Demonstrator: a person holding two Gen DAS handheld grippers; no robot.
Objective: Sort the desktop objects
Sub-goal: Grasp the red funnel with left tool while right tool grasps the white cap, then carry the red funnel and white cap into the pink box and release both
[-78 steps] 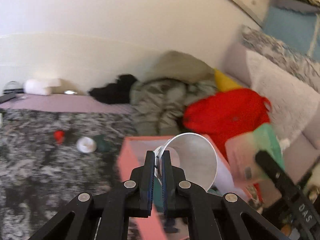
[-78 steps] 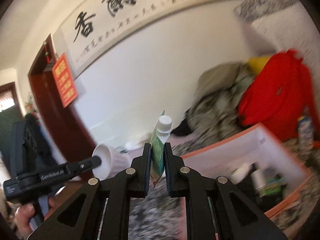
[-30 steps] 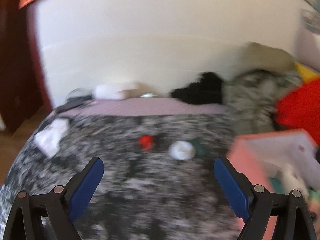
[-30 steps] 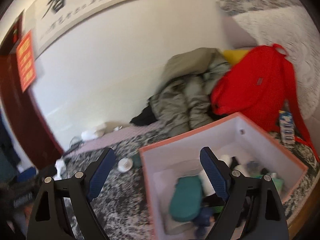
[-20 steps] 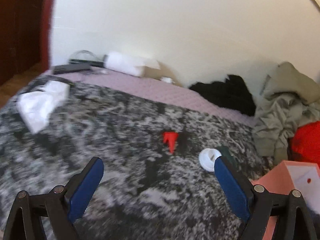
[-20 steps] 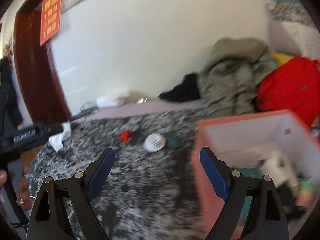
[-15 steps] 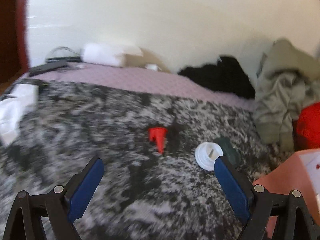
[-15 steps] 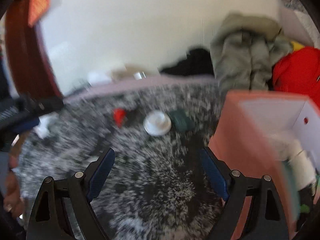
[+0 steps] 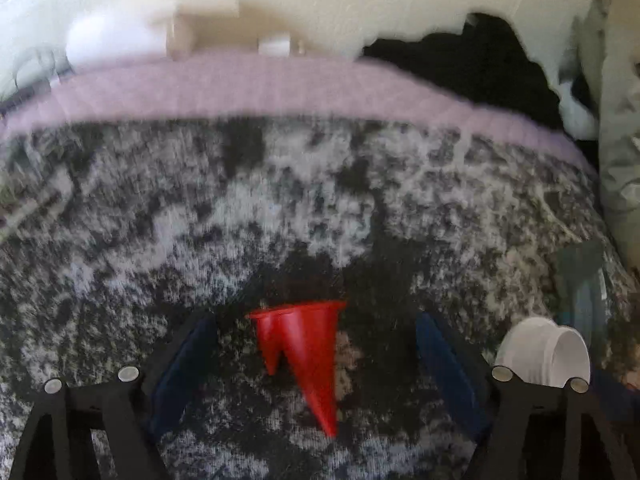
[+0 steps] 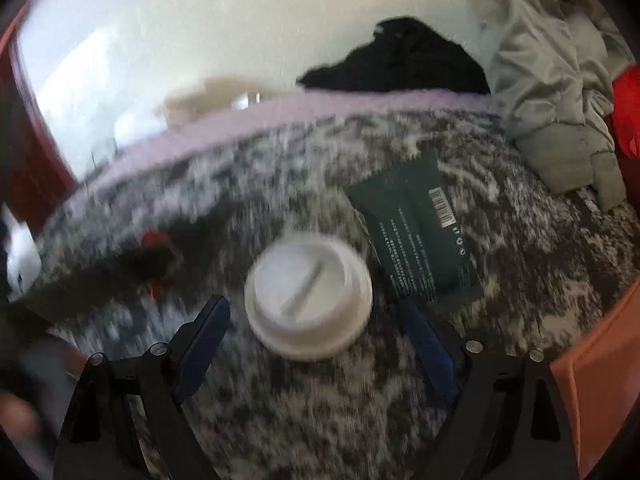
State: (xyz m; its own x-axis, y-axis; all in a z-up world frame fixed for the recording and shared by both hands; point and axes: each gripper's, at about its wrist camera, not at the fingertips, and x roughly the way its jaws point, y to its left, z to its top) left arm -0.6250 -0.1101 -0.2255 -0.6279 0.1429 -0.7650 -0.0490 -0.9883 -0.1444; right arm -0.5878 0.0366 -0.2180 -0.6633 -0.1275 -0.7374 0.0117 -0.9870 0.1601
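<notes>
The red cone [image 9: 298, 344] lies on its side on the mottled grey blanket [image 9: 280, 200], between the wide-set fingers [image 9: 188, 354] of my left gripper [image 9: 316, 360], which are closing but not yet touching it. The white lid [image 10: 308, 300] lies flat on the same blanket between my right gripper [image 10: 316, 336] fingers, also wide and closing, with nothing pressed yet. A dark green tube [image 10: 420, 236] lies just beside the lid, and the orange box [image 10: 600, 360] edge shows at the right.

My worry with the cone: it tapers, so the pads may squeeze it out forward, or snag the blanket pile. The lid is low and flat; I may close over its top and skid off, or nudge the green tube. Both views are blurred, so my aim is perhaps less centred than it looks.

The tube carries a barcode and lines of small white print, too small to read
</notes>
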